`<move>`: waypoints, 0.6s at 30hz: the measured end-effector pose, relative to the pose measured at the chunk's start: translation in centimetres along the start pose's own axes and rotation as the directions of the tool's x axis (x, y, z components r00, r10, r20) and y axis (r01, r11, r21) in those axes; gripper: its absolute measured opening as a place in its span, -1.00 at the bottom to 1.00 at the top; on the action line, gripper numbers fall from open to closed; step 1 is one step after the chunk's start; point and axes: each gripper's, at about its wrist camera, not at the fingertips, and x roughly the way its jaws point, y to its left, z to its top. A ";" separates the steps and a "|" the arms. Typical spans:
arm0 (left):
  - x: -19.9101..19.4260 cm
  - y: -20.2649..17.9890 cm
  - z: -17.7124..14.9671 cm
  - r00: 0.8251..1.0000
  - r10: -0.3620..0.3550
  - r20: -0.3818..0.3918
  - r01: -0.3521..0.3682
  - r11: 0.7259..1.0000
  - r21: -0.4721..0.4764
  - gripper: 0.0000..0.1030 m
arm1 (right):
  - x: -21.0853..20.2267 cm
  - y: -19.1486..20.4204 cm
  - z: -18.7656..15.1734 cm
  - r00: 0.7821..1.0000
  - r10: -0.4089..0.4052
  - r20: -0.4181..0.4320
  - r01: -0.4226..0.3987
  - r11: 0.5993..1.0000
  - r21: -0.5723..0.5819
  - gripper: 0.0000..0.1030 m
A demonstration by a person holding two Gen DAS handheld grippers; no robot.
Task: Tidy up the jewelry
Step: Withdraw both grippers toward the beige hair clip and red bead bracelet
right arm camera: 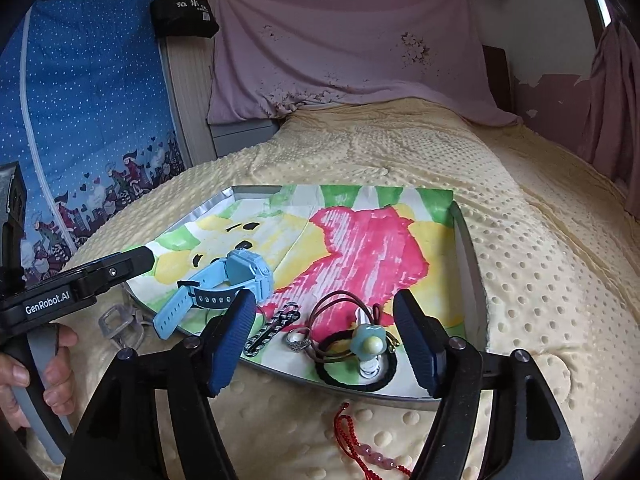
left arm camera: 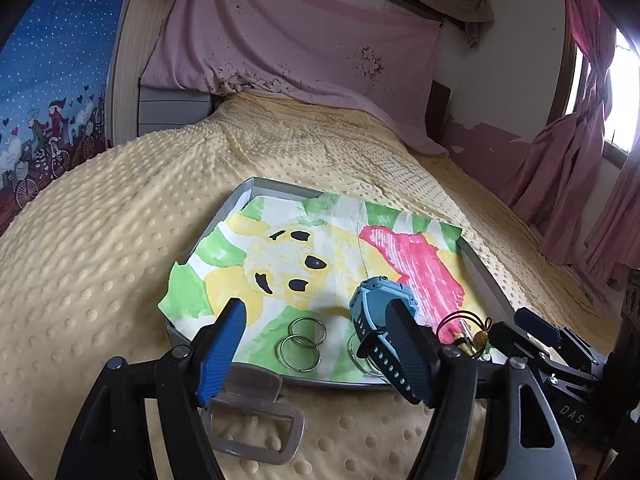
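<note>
Covering bed: dimpled yellow blanket [left arm camera: 120,240], pink curtains [left arm camera: 592,152]

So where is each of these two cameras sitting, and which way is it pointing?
Left wrist: on the left gripper, looking forward over the tray at the watch and rings; its own two fingers show, both apart.
Right wrist: on the right gripper, facing the tray's near edge, hair ties and red cord; its open fingers, the left gripper and a hand show.
Shared: tray, watch, yellow blanket, pink sheet.
</note>
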 end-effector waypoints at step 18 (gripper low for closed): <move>-8.4 -0.8 -3.6 0.972 0.061 0.228 -0.064 0.998 0.008 1.00 | -9.6 -0.9 -1.5 0.980 -0.045 0.194 0.041 0.999 0.023 0.98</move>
